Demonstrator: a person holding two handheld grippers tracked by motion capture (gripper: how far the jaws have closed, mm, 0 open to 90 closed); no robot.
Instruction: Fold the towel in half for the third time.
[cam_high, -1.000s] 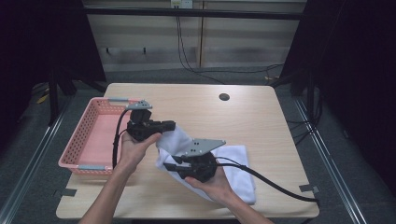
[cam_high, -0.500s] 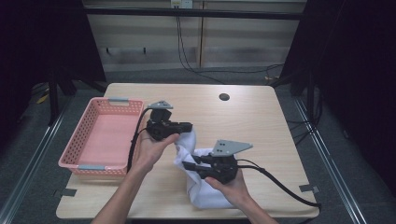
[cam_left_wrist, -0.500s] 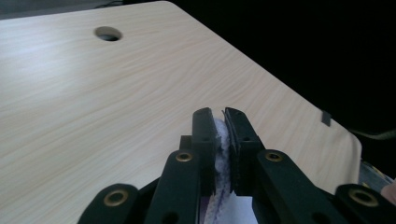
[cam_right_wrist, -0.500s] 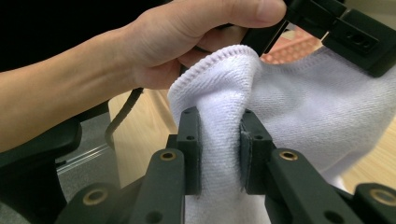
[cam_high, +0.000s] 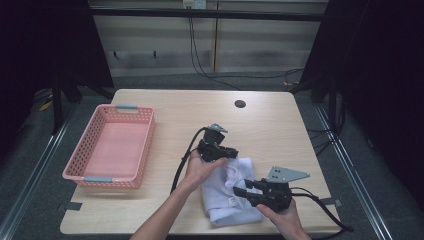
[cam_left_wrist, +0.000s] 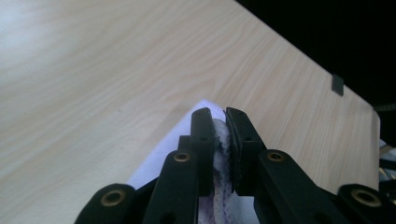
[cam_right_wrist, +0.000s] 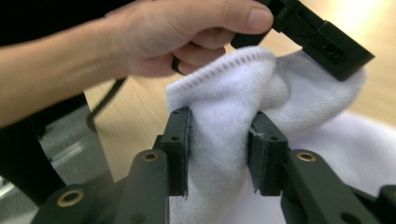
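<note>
Towel (cam_right_wrist: 224, 140) bunches between right gripper's (cam_right_wrist: 219, 149) just-opening jaws, touching both.

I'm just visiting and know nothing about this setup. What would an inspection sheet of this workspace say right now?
Surface: wooden table, small dark round spot near the far edge.
Job's things: white towel, bunched at the near edge; pink basket at left, nothing inside.
Clutter: nothing seen.
Grippers: left gripper clamped on a towel edge; right gripper around a towel fold, its jaws have just been opening.
Cables: black cable trails from each gripper.
Surroundings: dark floor, wall cables behind.
</note>
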